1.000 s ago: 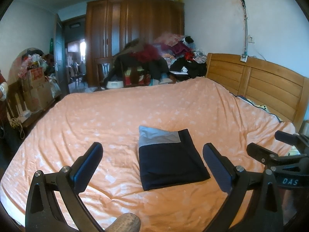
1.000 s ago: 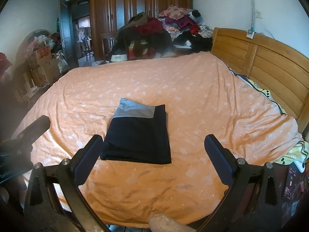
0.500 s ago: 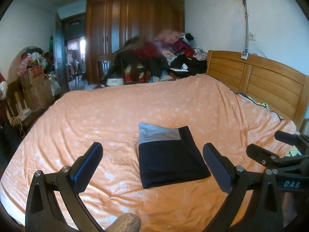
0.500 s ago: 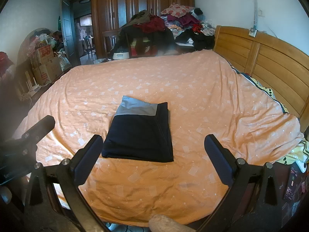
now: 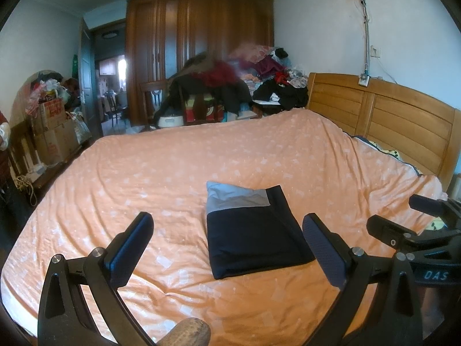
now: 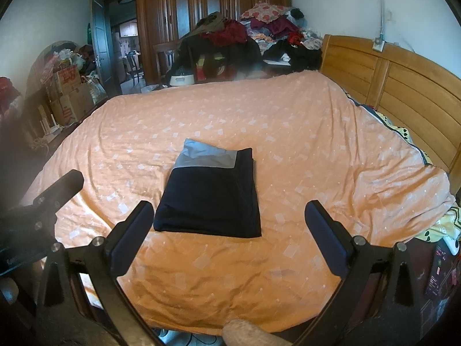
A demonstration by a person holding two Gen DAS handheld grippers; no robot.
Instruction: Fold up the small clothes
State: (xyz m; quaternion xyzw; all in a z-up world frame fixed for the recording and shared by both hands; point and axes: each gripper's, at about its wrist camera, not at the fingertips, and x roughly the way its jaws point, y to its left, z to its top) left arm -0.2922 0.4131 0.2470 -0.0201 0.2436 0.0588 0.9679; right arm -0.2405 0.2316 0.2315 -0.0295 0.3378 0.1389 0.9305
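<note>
While both tools hang above the near edge of the bed (image 5: pixel 173 155), neither touches anything. Going from the left of the room, cardboard boxes (image 5: pixel 53 127) are stacked by the wall beyond the bed's left edge, with bags and loose items heaped on top of them; what lies inside the boxes cannot be told. Next, the left gripper (image 5: pixel 227 239) has its jaws spread wide and empty over the orange bedspread (image 6: pixel 302 132). Between and just beyond its fingers lies the folded garment (image 5: pixel 253 236), a dark navy rectangle with a grey band along its far end, resting flat on the bedspread nearer the near edge than the far one and roughly midway between the bed's left and right edges. The right gripper (image 6: pixel 229 230) is likewise spread apart and holds nothing, its tips just short of the garment's near side. Past the far edge of the bed a pile of clothes (image 6: pixel 259 34) is heaped in front of a brown wardrobe (image 5: pixel 201 49). Along the right edge stands the wooden headboard (image 6: pixel 403 86).
</note>
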